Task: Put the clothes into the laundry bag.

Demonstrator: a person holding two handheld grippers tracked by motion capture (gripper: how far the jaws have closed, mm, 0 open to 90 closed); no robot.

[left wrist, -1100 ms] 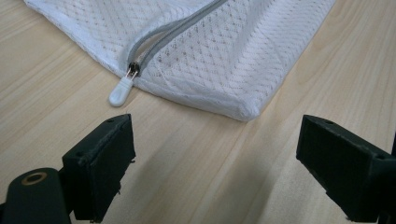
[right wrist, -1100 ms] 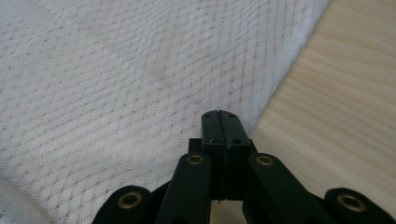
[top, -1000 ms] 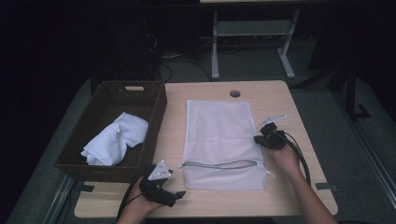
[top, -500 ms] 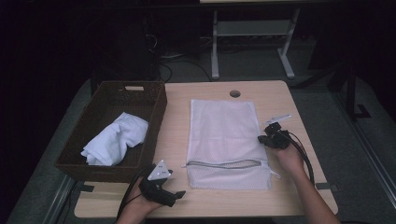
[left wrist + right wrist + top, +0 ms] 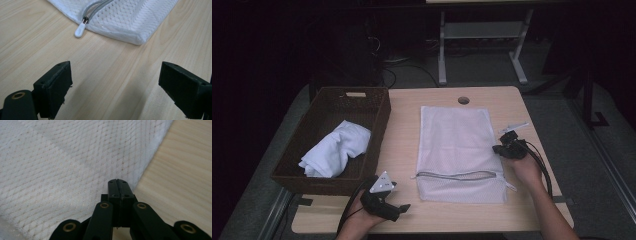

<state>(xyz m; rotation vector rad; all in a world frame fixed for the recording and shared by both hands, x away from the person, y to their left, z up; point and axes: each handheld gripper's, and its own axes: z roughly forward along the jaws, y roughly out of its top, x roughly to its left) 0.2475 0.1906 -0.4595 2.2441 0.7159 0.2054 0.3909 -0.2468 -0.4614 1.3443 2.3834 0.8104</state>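
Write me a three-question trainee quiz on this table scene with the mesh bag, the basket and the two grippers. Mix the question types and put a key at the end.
1. True or false: the left gripper has its jaws wide apart over bare table.
2. Where does the white cloth lie? A) on the mesh bag B) in the basket C) on the floor
3. In a few words: how do the right gripper's jaws stand, and at which part of the mesh bag?

Key
1. True; the zipper pull lies ahead of them, untouched.
2. B
3. Closed together, at the bag's right edge; whether they pinch the fabric cannot be told.
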